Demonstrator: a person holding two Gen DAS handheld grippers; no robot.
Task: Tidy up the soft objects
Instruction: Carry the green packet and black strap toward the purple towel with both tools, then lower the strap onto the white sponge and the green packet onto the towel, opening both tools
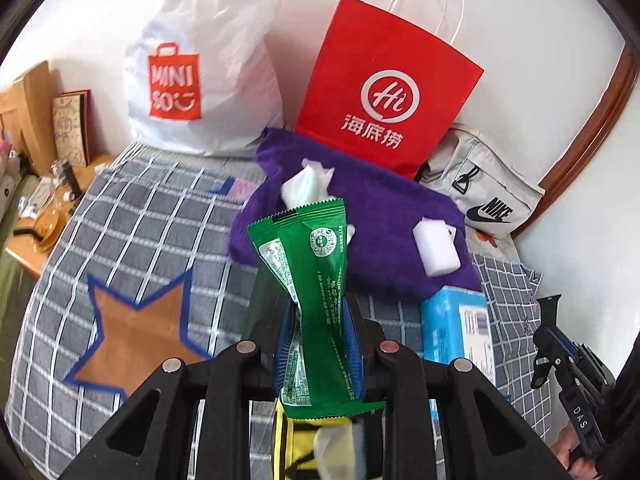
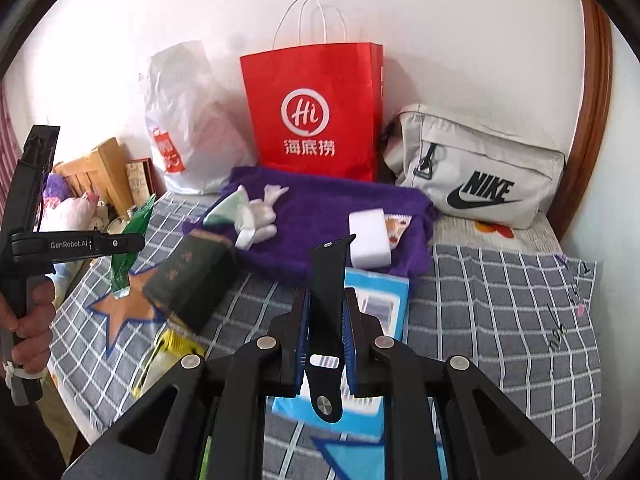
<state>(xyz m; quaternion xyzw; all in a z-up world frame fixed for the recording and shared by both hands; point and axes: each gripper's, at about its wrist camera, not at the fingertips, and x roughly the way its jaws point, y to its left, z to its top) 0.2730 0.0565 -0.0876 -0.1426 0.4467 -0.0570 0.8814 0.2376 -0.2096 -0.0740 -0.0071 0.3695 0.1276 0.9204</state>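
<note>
The bed (image 2: 500, 300) carries a grey checked cover against a white wall (image 2: 460, 40). Left gripper (image 1: 320, 312) pinches a green packet (image 1: 316, 280); right gripper (image 2: 327, 312) pinches a black strap (image 2: 329, 276).

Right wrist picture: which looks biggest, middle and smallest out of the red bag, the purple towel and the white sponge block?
1. Red bag and purple towel: they look about alike, so no ranking between them.
2. White sponge block: clearly smallest, lying on the towel.
</note>
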